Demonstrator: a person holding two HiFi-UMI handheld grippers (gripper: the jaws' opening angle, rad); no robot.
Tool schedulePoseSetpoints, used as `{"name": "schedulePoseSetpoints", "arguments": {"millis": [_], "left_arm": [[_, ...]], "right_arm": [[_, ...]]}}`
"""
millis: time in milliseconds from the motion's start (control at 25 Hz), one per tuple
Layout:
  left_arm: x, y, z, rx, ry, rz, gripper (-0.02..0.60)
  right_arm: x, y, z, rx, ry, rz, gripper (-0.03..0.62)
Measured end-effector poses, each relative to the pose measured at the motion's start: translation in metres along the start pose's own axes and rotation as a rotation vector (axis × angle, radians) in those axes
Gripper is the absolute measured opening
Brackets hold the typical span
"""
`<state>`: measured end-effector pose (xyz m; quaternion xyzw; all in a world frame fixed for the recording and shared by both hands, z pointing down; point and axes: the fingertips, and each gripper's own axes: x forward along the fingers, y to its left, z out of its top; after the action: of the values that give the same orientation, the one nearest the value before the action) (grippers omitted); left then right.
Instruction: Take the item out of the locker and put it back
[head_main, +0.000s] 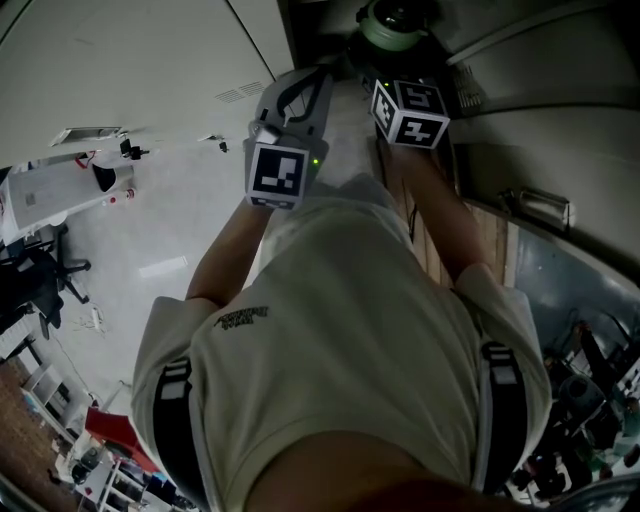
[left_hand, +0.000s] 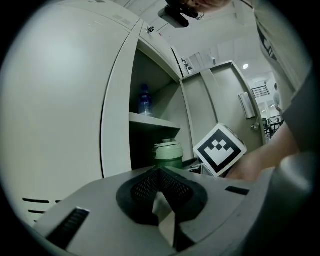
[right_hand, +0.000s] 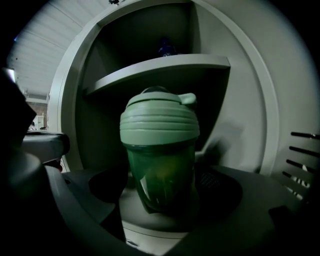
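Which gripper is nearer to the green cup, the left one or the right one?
Right. The right gripper holds the green cup between its jaws, at the open locker. The left gripper, jaws together and empty, is apart from it, to its left.

In your head view your pale shirt (head_main: 340, 330) blocks most of the grey metal locker (head_main: 530, 150), and the top edge cuts the translucent green plastic cup (head_main: 392, 25) with its ribbed pale-green lid; only the lid shows. In the left gripper view the left gripper (left_hand: 161, 197) covers the cup's lower half. The blue-capped clear bottle (left_hand: 144, 102) on the upper shelf (left_hand: 150, 120) is too dim to read; in the right gripper view only its dark top clears the shelf's front edge. There shadow swallows the cup's base.
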<state>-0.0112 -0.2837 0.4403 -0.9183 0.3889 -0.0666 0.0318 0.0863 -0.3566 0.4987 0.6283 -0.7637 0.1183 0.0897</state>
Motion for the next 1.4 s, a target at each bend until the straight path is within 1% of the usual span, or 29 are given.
{"name": "schedulePoseSetpoints", "arguments": {"millis": [120,160,200,360,520,680,880,1000,1200,1280,1400], "left_arm": [[-0.001,0.001,-0.001,0.000,0.002,0.006,0.015],[-0.002,0.002,-0.003,0.003,0.003,0.007,0.015],[-0.002,0.003,-0.004,0.005,0.004,0.008,0.015],[-0.003,0.004,-0.005,0.008,0.008,0.013,0.015],[-0.005,0.002,-0.002,0.010,0.009,0.016,0.015],[-0.007,0.000,-0.004,0.012,0.016,0.020,0.015],[-0.012,-0.004,-0.002,0.024,0.026,0.030,0.015],[-0.016,-0.006,0.006,0.041,0.009,0.033,0.015],[-0.025,-0.011,0.031,0.042,-0.013,0.046,0.015],[-0.028,-0.013,0.042,0.045,-0.032,0.049,0.015],[-0.035,-0.018,0.066,0.045,-0.035,0.058,0.015]], "right_arm": [[0.001,-0.001,-0.002,0.004,0.010,0.000,0.428],[0.002,0.000,-0.002,0.003,0.012,0.000,0.420],[0.003,0.000,-0.002,-0.001,0.011,0.000,0.394],[0.003,-0.001,-0.001,-0.017,0.003,0.011,0.390],[-0.001,0.000,-0.001,-0.011,-0.004,0.027,0.387],[-0.009,0.005,-0.002,0.002,-0.015,0.062,0.385],[-0.023,0.008,0.005,0.010,-0.041,0.084,0.385],[-0.034,0.010,0.014,0.009,-0.063,0.097,0.385],[-0.060,0.019,0.042,-0.015,-0.109,0.118,0.385],[-0.074,0.022,0.055,-0.021,-0.124,0.130,0.385],[-0.099,0.025,0.080,-0.029,-0.148,0.148,0.385]]}}
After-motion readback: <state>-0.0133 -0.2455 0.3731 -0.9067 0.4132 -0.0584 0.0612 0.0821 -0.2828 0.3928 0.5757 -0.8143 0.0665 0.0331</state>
